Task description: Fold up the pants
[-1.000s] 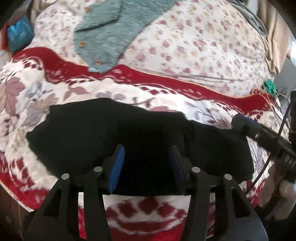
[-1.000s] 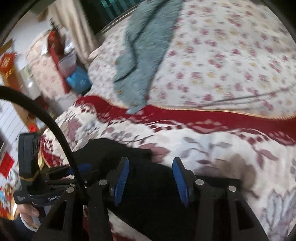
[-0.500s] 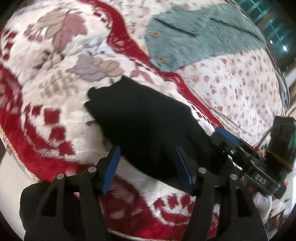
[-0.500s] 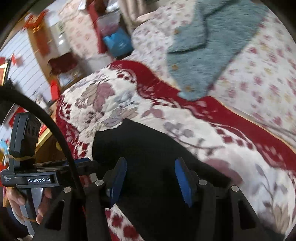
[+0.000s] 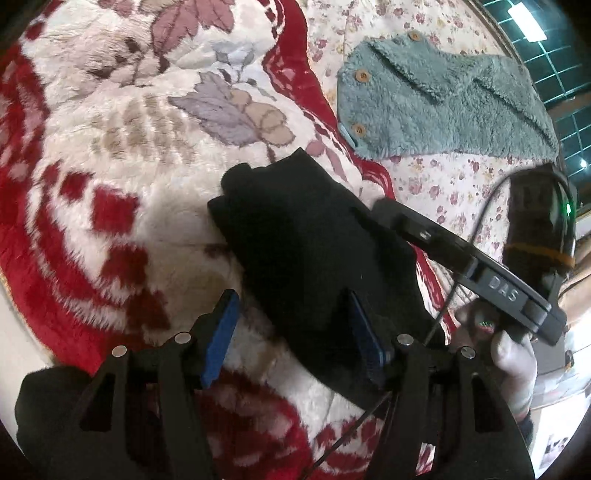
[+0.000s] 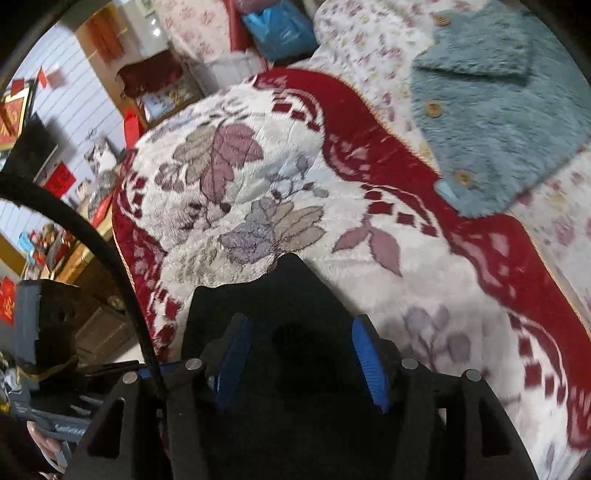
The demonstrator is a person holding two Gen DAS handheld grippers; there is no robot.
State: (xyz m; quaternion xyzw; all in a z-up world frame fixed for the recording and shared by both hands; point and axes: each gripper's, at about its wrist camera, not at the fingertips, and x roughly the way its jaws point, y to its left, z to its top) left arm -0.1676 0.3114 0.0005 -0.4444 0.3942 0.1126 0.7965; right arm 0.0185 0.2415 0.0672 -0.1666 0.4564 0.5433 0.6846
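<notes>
Left gripper point(image 5: 291, 334) sits nearest the lens in the left wrist view, blue pads point(image 5: 221, 338) spread wide, nothing pinched; the near edge of the black pants point(image 5: 314, 251) lies between and just under the fingers, the right pad over the fabric, the left pad over bare blanket. Pants are a folded dark bundle lying flat on the red-and-white floral blanket point(image 5: 110, 155), running away from the gripper at a slant. Right gripper point(image 5: 410, 221) comes in from the right side of that view, its black body resting over the pants' far-right edge; its fingertips are not resolvable there, with a gloved hand point(image 5: 513, 362) on its handle. In the right wrist view, right gripper point(image 6: 301, 360) has pads point(image 6: 369, 362) spread apart, both over the pants point(image 6: 280, 295), no pinch visible; contact with the cloth cannot be told. A black cable point(image 6: 92, 243) arcs across the left of that view. Beyond the pants, the blanket's red border point(image 6: 388, 147) curves across. Past that, a teal fleece garment point(image 6: 498, 110) with wooden buttons lies on a small-flower bedsheet point(image 5: 436, 181). Farthest, blue bag point(image 6: 277, 26) and room clutter, blurred.
</notes>
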